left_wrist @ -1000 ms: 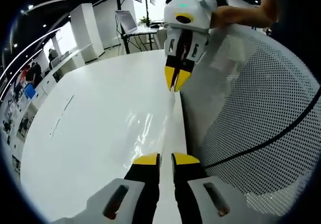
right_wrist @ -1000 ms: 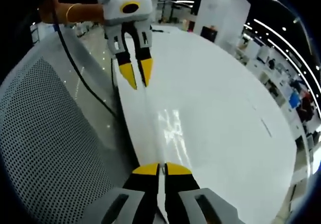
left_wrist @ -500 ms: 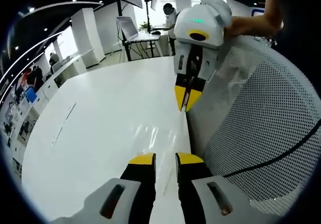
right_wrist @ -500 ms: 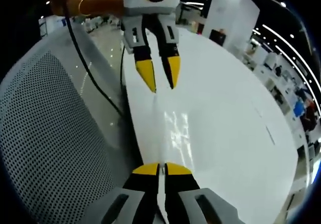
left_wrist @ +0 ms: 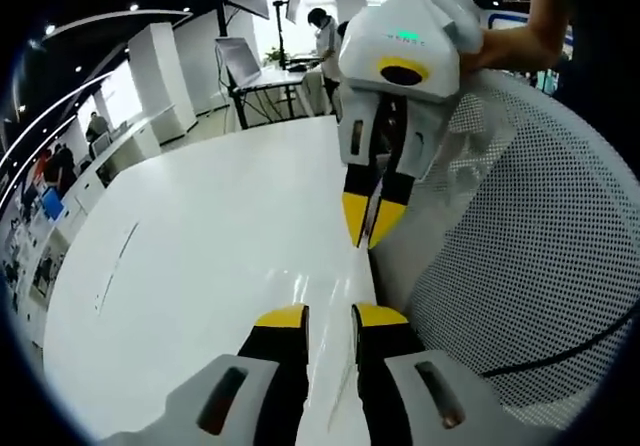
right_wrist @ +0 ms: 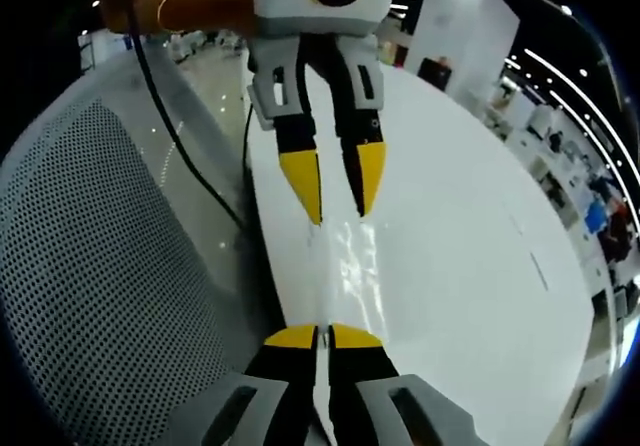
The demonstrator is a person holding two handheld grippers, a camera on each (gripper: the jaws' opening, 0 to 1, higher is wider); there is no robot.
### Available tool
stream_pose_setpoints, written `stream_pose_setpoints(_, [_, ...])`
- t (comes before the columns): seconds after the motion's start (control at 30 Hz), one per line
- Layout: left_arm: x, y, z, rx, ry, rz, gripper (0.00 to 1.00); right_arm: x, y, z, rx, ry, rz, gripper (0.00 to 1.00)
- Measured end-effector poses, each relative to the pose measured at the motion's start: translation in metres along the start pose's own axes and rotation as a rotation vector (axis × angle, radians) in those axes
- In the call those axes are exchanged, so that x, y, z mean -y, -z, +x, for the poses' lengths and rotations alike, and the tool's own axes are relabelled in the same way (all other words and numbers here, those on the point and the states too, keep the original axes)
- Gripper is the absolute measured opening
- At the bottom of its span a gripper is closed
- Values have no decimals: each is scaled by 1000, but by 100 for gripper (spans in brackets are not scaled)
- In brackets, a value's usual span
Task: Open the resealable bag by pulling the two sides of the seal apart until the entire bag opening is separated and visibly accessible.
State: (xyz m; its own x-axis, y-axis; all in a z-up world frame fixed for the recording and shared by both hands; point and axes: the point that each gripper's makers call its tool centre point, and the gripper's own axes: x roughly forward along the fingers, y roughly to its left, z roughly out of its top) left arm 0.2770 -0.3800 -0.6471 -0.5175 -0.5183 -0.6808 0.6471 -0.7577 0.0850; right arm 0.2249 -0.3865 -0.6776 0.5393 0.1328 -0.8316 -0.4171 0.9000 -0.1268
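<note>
A clear resealable bag (right_wrist: 345,256) lies flat near the white table's edge, showing mostly as glare (left_wrist: 322,284). My right gripper (right_wrist: 322,334) is shut on a thin edge of the bag. In the left gripper view it (left_wrist: 368,234) comes down from the top, its yellow tips nearly together. My left gripper (left_wrist: 330,318) stands open, its jaws parted over the bag's near end. The right gripper view shows it (right_wrist: 335,201) from the front with its tips well apart. The two grippers face each other along the bag.
The white table (left_wrist: 200,236) runs wide to one side. A grey perforated chair back (left_wrist: 540,236) (right_wrist: 90,286) with a black cable (right_wrist: 185,156) stands close along the table's edge. A hand (left_wrist: 510,46) holds the right gripper. Office desks and screens stand far behind.
The left gripper's jaws have spread from nearly closed to open. The two grippers have come closer together along the bag. The right gripper has stayed shut.
</note>
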Motion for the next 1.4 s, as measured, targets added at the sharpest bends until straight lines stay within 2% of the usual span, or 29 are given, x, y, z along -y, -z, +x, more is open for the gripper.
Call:
stream_pose_setpoints(0.33, [-1,9,9,-28,5,-7,16,0,-1,0,0,3,-7,0])
stream_pose_setpoints(0.57, [2,8,10,-28,11,-13,16,-1,-1,1,-1,-1,-12,0])
stream_pose_setpoints(0.9, [8,27,20,-100,40,8,16,-1,-2,0,3,2,-21,0])
stream_pose_setpoints(1.13, [9,36,25,-118,55,-6,16,-1,-3,-1,11,1,-17,0])
stream_pose_setpoints(1.3, [17,43,31,-147,99,5,11,2,-3,-1,13,5,-8,0])
stream_pose_setpoints(1.4, [17,47,34,-166,102,10,3,2,-4,-1,17,4,-5,0])
